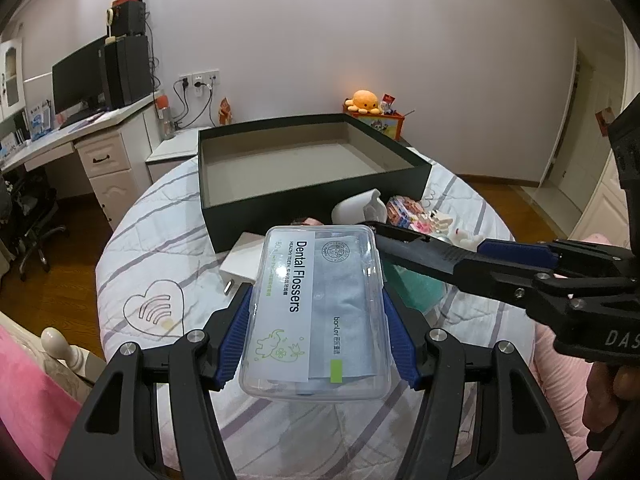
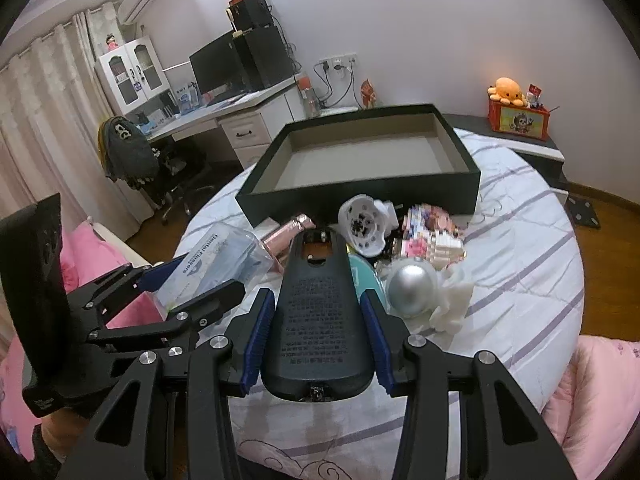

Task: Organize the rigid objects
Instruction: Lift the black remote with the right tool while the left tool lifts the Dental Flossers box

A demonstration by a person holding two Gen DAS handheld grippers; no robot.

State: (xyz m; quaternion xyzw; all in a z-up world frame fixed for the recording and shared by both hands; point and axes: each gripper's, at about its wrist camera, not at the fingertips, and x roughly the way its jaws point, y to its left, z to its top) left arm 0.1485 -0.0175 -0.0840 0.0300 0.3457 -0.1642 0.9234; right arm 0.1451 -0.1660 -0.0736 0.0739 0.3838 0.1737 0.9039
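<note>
My left gripper (image 1: 316, 316) is shut on a clear plastic box of dental flossers (image 1: 316, 308), held above the striped bedcover. It also shows in the right wrist view (image 2: 218, 258). My right gripper (image 2: 318, 316) is shut on a dark flat oval device (image 2: 318, 320) with small printed text; it enters the left wrist view from the right (image 1: 424, 254). A dark green open box (image 1: 312, 168) with a bare grey floor sits ahead on the bed (image 2: 360, 160).
In front of the box lie a white round part (image 2: 362, 224), a pink metallic tube (image 2: 290, 232), pink toy bricks (image 2: 432, 232), a silver ball (image 2: 410, 284) and a white charger (image 1: 244, 260). A desk (image 1: 80, 128) stands left. Pink bedding flanks both sides.
</note>
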